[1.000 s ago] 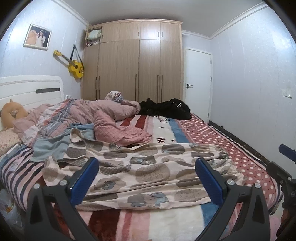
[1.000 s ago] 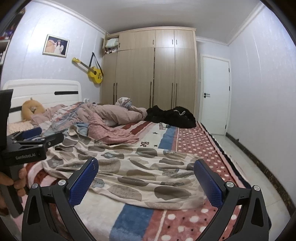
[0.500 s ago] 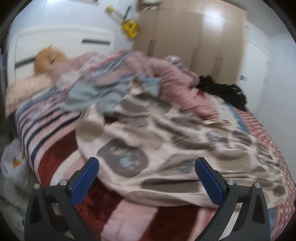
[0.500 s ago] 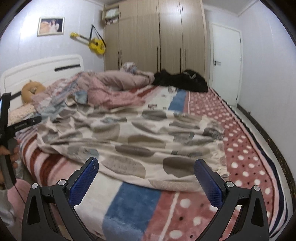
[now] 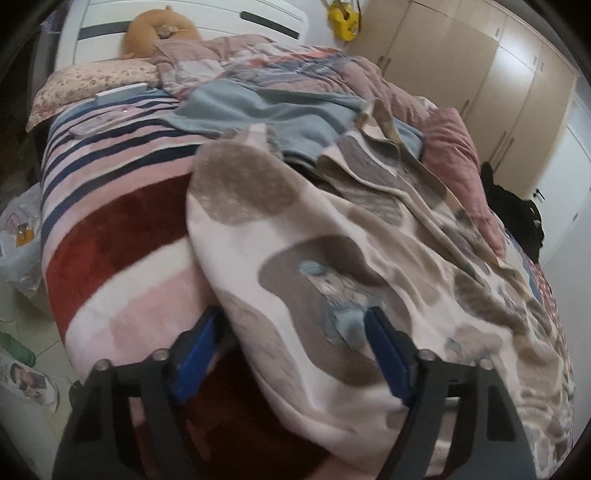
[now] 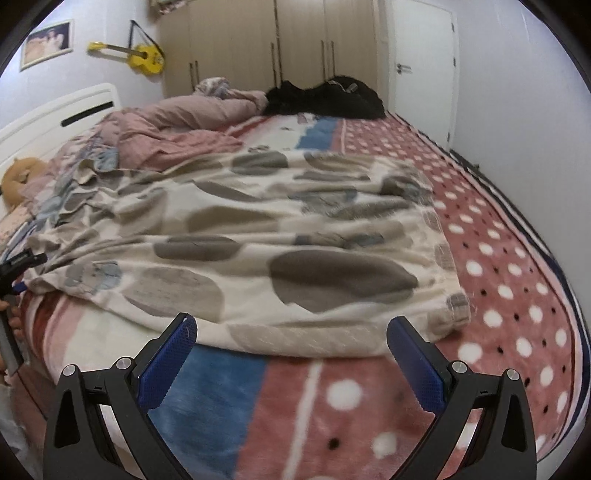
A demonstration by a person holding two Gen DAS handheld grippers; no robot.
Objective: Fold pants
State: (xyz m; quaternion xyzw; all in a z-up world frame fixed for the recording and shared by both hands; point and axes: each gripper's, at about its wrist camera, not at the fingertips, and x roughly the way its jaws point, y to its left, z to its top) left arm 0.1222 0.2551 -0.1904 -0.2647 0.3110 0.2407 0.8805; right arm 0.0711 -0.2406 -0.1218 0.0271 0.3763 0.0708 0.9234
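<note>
The pants (image 5: 332, 240), cream fleece with grey-brown ovals, lie spread and wrinkled across the bed; the right wrist view shows them whole (image 6: 295, 229). My left gripper (image 5: 290, 350) is at their corner near the bed's side. Its jaws are closing, with the fabric's edge bunched between the blue pads, which stand apart. It also shows at the left edge of the right wrist view (image 6: 18, 266), held by a hand. My right gripper (image 6: 295, 354) is open just short of the pants' near hem, over the blanket, with nothing between its fingers.
A striped and dotted blanket (image 6: 498, 258) covers the bed. A pink quilt (image 6: 177, 122) and black clothes (image 6: 325, 96) are heaped at the far side, a blue cloth (image 5: 258, 110) beside the pants. A plush toy (image 5: 159, 29) sits by the headboard. Bags (image 5: 18, 240) lie on the floor.
Both grippers have dropped and tilted down toward the bed. The left one has swung to the pants' corner and narrowed its jaws around the edge. The right one came close to the near hem.
</note>
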